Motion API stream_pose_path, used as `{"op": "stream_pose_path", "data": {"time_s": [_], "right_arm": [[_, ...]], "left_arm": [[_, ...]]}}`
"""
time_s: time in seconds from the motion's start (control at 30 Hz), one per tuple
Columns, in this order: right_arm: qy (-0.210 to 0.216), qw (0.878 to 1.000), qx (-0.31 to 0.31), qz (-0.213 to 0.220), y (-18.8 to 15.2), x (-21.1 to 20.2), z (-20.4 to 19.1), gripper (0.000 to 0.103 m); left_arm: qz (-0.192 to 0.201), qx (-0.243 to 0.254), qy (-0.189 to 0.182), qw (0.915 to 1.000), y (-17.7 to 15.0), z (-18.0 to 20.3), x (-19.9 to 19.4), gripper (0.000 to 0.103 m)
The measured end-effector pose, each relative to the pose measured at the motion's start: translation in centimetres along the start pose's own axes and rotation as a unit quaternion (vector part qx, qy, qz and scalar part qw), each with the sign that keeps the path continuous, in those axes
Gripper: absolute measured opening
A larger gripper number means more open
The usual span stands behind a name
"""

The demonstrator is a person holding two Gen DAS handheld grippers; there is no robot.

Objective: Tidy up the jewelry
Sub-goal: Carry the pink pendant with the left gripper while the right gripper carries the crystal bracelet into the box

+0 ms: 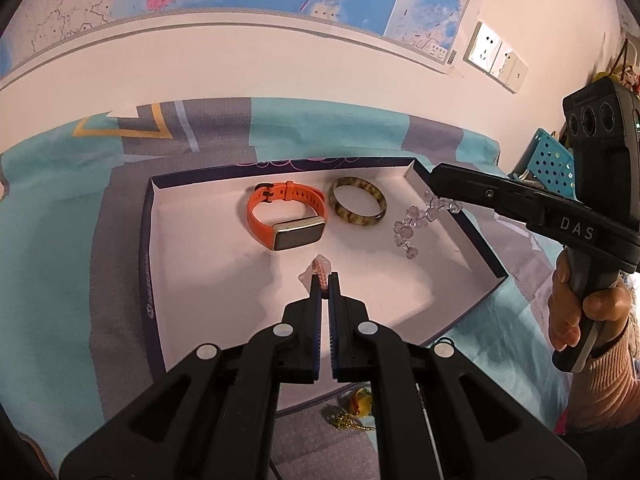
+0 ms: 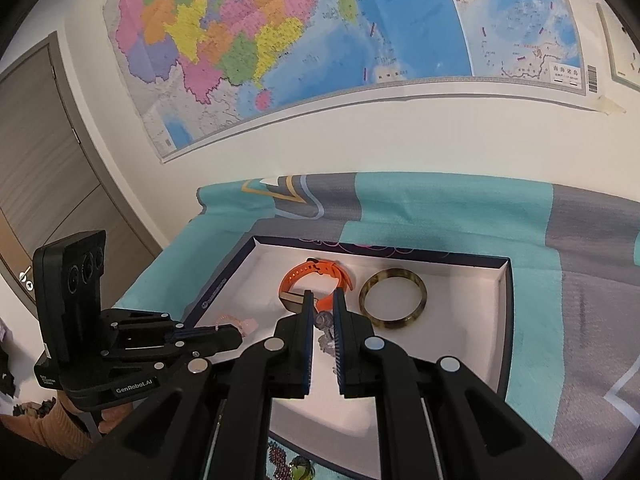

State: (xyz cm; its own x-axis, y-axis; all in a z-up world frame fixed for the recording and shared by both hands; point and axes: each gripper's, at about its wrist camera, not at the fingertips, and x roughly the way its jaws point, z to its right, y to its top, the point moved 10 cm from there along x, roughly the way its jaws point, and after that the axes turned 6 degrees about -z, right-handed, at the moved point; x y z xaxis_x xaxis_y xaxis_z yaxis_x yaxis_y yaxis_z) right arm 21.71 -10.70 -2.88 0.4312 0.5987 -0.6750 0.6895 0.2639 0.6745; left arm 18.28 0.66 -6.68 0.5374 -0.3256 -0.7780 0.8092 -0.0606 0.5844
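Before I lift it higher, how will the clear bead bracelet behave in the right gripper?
The clear bead bracelet will probably stay floppy: it hangs from the right gripper in a loose chain down into the box. It may swing. The glossy faceted beads look slippery and perhaps brittle, so a gentle set-down seems wise.

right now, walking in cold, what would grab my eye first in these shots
The orange smartwatch stands out most, lying in the white-lined box beside a mottled brown bangle. The left gripper is shut on a pink braided bracelet over the box floor, while the right gripper holds a clear crystal bead bracelet dangling near the box's right wall. Behind, a colourful wall map fills the wall.
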Motion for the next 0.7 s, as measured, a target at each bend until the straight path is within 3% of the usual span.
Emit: {"op": "stream_pose_path", "data": {"time_s": [0.7], "right_arm": [[0.001,1.0,0.001,-0.008,0.2,2.0,0.1,0.008]], "left_arm": [[-0.017,-0.001,0.011,0.9998,0.9,-0.4,2.2,0.004]]}}
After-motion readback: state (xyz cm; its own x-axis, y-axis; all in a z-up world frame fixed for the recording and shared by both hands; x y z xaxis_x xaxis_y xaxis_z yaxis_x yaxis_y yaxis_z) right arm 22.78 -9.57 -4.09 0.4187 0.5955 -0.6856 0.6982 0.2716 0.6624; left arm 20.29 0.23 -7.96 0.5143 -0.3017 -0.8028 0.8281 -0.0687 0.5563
